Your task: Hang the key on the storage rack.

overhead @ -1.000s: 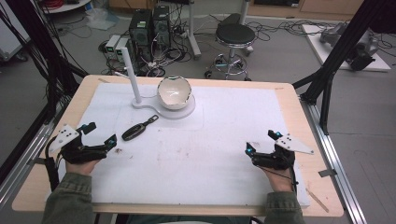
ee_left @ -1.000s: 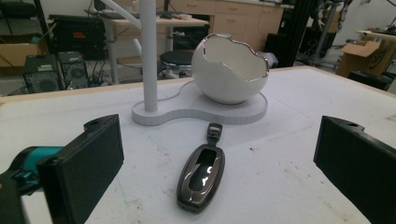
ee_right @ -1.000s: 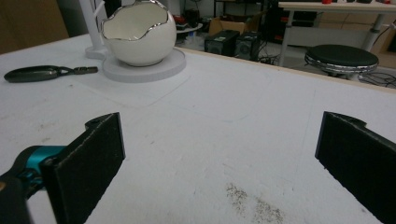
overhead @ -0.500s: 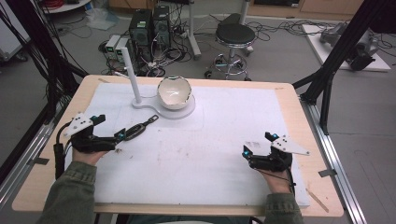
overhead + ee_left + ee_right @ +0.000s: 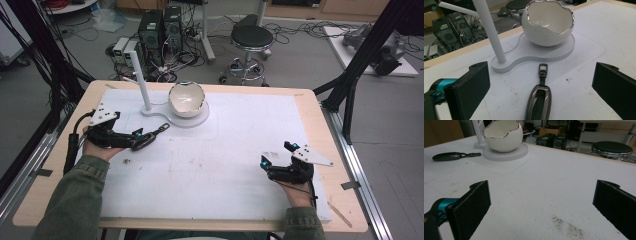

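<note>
The left tool (image 5: 134, 138) sits at the left of the high view with its jaws spread wide on either side of a dark key fob (image 5: 539, 100). In the left gripper view the key fob lies flat on the white surface (image 5: 240, 150) between the two black jaws, at the bottom centre of the frame, touching neither, with its metal loop end pointing toward the white stand (image 5: 534, 53). On that stand rests a white egg-shaped bowl (image 5: 186, 99) with a jagged silver rim, and a thin white post (image 5: 141, 82) rises at its left. The right tool (image 5: 276, 162) hovers low at the lower right of the high view, jaws also wide apart, with bare surface between them.
</note>
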`<state>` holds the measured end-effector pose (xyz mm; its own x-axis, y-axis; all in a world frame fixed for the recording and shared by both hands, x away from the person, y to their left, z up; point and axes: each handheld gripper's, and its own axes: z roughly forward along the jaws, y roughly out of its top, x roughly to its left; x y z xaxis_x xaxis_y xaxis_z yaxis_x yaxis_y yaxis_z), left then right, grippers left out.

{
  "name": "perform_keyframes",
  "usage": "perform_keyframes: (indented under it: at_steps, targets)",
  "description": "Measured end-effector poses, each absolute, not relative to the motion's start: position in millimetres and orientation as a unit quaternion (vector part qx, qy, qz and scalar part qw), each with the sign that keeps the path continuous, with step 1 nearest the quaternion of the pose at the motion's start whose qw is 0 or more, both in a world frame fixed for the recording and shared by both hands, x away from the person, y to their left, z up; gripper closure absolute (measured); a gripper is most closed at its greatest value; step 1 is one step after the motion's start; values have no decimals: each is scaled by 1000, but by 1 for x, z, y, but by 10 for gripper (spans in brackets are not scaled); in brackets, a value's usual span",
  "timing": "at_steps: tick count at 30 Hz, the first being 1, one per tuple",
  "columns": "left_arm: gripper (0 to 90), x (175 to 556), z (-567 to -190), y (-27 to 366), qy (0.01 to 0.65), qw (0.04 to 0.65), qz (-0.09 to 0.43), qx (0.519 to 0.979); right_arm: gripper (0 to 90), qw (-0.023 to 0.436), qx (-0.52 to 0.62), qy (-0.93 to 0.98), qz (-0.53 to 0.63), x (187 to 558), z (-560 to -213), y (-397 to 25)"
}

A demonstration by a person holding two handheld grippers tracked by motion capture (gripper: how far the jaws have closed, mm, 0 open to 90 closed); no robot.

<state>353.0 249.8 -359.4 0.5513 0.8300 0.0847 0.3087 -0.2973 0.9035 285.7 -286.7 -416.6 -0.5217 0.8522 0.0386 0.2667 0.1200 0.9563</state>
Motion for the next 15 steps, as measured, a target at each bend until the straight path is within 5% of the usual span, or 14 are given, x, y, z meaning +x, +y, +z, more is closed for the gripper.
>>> perform_keyframes:
  at_steps: [15]
  targets:
    - [19,388,-359,233,366,391,243,809,5,270,409,694,527,289,-418,-290]
